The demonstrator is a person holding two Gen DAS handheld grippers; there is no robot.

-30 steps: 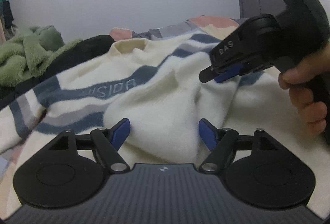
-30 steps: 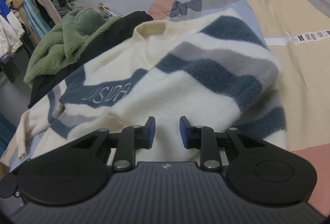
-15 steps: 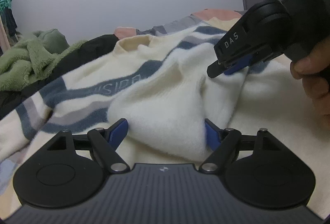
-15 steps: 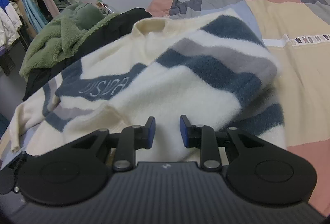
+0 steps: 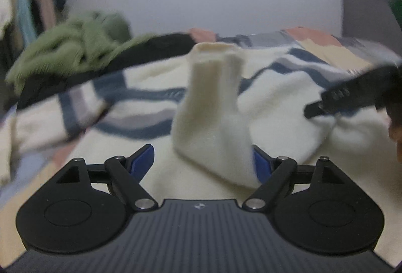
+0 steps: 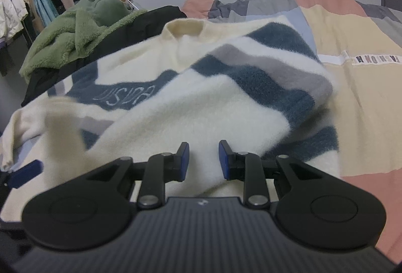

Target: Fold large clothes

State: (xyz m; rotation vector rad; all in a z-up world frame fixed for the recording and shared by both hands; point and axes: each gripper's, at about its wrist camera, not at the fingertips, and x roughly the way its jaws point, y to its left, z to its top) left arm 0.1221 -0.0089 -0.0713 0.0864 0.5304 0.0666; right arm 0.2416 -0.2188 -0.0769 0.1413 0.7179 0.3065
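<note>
So the left gripper point(image 5: 202, 160) is opening, a cream sleeve point(image 5: 213, 107) of the fluffy cream-and-blue striped sweater point(image 6: 201, 87) loose between its fingers; the right gripper point(image 6: 204, 160) is pinching the sweater's hem.

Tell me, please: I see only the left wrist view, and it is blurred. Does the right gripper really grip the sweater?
Observer: Yes. In the right wrist view, the right gripper has its blue pads closed narrowly on a cream fold of the striped sweater.
Operator: Thank you. Which side of the sweater faces up? I cannot read anything here.
Observer: The side with pale lettering on a blue stripe, a little below the cream collar. It is sharp in that view.
</note>
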